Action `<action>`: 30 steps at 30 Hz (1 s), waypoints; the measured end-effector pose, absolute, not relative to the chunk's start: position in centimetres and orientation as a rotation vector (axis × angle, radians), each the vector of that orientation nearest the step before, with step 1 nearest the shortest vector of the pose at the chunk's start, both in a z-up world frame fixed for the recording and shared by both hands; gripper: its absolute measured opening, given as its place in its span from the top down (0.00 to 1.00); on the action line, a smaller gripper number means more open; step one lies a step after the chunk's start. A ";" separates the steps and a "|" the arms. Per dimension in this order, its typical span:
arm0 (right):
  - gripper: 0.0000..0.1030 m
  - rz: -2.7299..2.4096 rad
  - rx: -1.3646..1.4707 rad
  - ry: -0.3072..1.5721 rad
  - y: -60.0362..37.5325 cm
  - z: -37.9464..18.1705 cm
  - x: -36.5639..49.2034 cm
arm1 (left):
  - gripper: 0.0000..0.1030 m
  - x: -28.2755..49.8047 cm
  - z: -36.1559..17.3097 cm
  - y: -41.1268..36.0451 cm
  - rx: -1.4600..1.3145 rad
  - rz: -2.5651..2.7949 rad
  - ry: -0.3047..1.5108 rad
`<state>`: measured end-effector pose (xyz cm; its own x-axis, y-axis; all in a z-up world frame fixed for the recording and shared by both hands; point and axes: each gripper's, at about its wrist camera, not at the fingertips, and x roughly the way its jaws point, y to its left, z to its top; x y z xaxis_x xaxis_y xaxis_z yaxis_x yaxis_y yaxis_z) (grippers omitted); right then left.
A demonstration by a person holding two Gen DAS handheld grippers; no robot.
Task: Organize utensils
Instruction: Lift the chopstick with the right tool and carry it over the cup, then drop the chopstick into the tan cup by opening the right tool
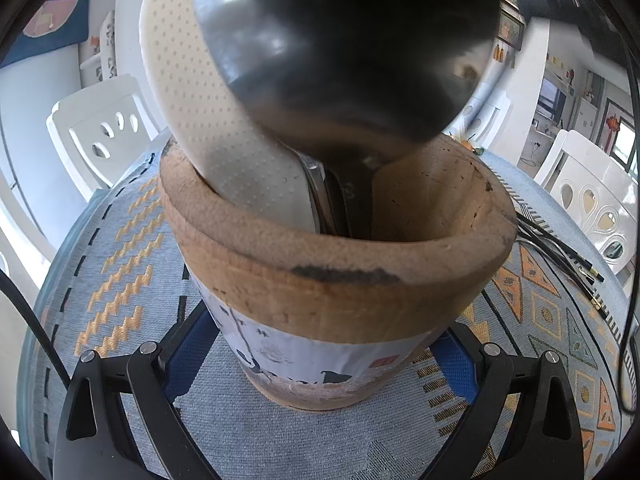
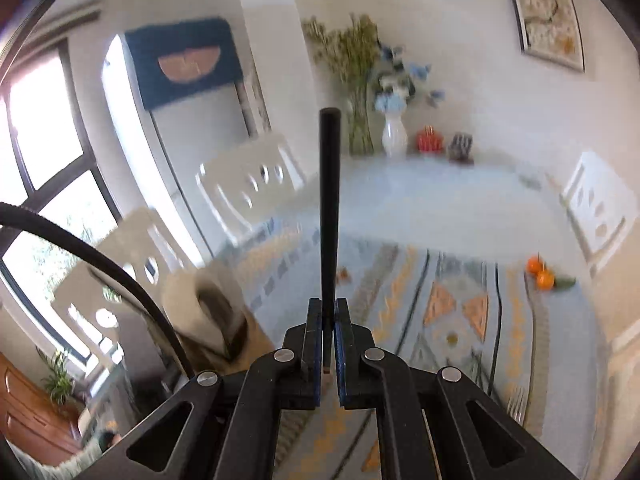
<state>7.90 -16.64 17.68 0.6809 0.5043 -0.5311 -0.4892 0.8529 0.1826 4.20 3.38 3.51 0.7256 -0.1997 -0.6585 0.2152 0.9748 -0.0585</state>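
Observation:
A wooden utensil holder (image 1: 340,288) with a printed paper band stands on the patterned tablecloth. A white dotted rice paddle (image 1: 208,120) and a dark steel ladle (image 1: 352,48) stand in it. My left gripper (image 1: 322,344) has its blue pads (image 1: 188,356) pressed against both sides of the holder's base. My right gripper (image 2: 328,312) is shut on a thin black chopstick (image 2: 330,200) that points away from the camera, held in the air above the table. The right wrist view shows the holder (image 2: 216,312) blurred, down at the left.
Several black chopsticks (image 1: 560,248) lie on the cloth right of the holder. A fork (image 2: 518,404) and two small oranges (image 2: 540,274) lie on the table. A white vase (image 2: 394,136) of flowers stands at the far end. White chairs (image 1: 100,128) surround the table.

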 end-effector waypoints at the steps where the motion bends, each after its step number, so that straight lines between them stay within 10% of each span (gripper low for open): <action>1: 0.95 0.558 0.033 0.577 -16.5 18.6 7.9 | 0.05 4.2 3.5 3.4 0.022 -0.229 0.724; 30: 0.95 0.743 0.021 0.525 -10.5 21.7 7.0 | 0.05 4.7 3.4 4.2 0.003 -0.245 0.730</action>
<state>6.99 -10.49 21.66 0.6143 0.6495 -0.4481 -0.6395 0.7424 0.1996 4.74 4.21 3.45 0.7176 -0.2206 -0.6606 0.2227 0.9714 -0.0825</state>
